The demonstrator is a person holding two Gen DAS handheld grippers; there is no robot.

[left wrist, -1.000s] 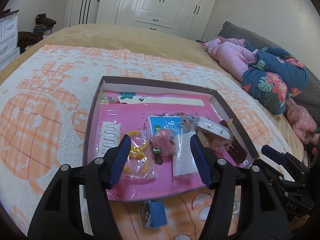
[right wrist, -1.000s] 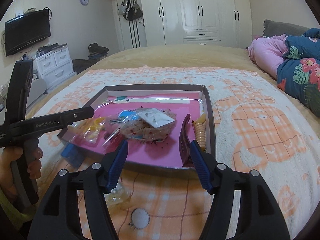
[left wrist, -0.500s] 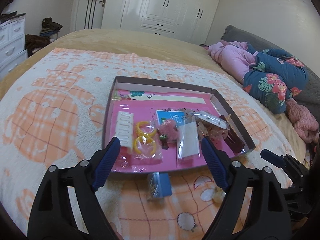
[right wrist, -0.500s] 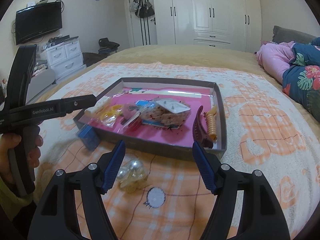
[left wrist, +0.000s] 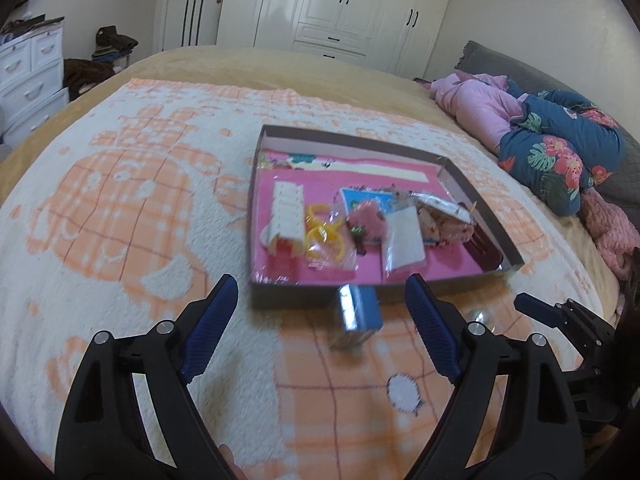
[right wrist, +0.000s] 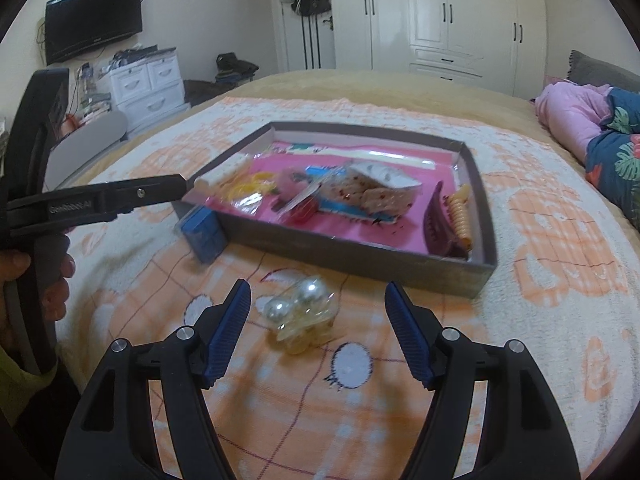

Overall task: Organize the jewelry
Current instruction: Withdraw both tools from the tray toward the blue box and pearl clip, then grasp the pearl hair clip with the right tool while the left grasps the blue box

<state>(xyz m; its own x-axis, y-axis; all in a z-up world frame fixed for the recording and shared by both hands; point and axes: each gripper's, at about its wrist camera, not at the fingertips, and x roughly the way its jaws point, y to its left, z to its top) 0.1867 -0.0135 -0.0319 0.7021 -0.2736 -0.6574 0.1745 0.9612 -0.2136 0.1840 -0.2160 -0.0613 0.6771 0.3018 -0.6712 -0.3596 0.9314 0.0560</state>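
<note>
- The left tool stands open over the orange-and-white blanket on the bed, its blue pads well apart with nothing pressed between them.
- Ahead of that gap, a small blue packet lies on the blanket, touching or just beside the near wall of the shallow box.
- The right tool is open too — its blue pads sit either side of a clear bag of pearl beads, which rests on the blanket and is not pinched.
- The box, dark-walled with a pink floor, lies flat on the blanket beyond both tools and holds most of the jewelry.
- Inside it, seen from the left wrist: a white ridged hair clip at the left, yellow rings in a clear bag beside it, a pink fluffy piece in the middle, a white card in plastic, and a speckled bag toward the right.
- From the right wrist view, a dark purple claw clip and a pale orange spiral hair tie sit in the box's near right corner, touching each other.
- A person's hand grips the left tool's handle at the left edge of the right wrist view — the tool's arm reaches toward the box's left corner.
- Pink and floral bedding is bundled at the right side of the bed, well apart from the box.
</note>
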